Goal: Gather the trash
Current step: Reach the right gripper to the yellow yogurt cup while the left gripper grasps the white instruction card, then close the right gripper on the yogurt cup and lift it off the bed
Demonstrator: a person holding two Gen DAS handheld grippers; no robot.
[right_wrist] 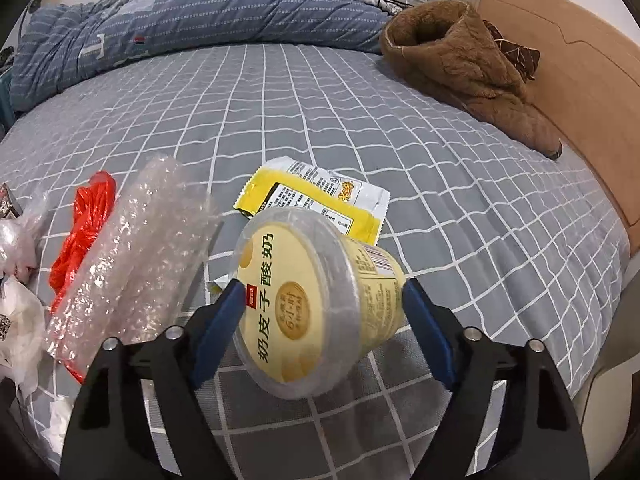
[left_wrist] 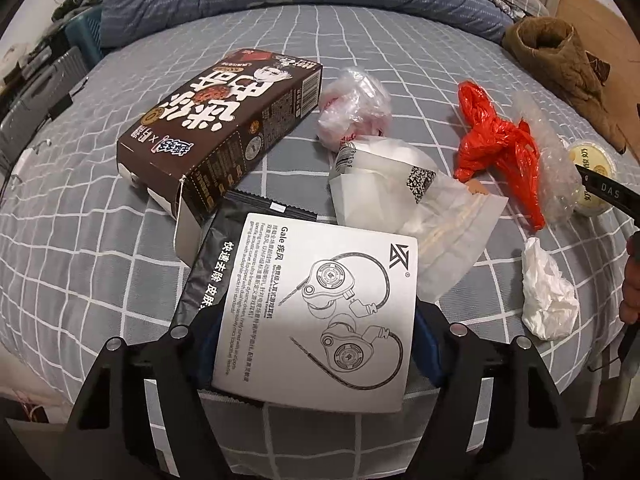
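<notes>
In the left wrist view my left gripper (left_wrist: 316, 344) holds a white earphone box (left_wrist: 316, 312) between its blue pads, just above a black foil pouch (left_wrist: 208, 272) on the bed. Beyond lie a brown carton (left_wrist: 220, 128), a white paper bag (left_wrist: 404, 196), a clear plastic wad (left_wrist: 354, 104), a red plastic bag (left_wrist: 496, 140), bubble wrap (left_wrist: 552, 168) and a crumpled tissue (left_wrist: 548, 292). In the right wrist view my right gripper (right_wrist: 324, 308) is shut on a yellow yogurt cup (right_wrist: 316, 300), tilted on its side. A yellow sachet (right_wrist: 316, 200) lies behind it.
The grey checked bedsheet (right_wrist: 440, 184) carries everything. A blue quilt (right_wrist: 160, 24) is bunched at the far side, a brown fleece garment (right_wrist: 464, 64) at the far right by the wooden bed frame (right_wrist: 580, 64). Bubble wrap (right_wrist: 132, 264) and the red bag (right_wrist: 84, 232) lie left of the cup.
</notes>
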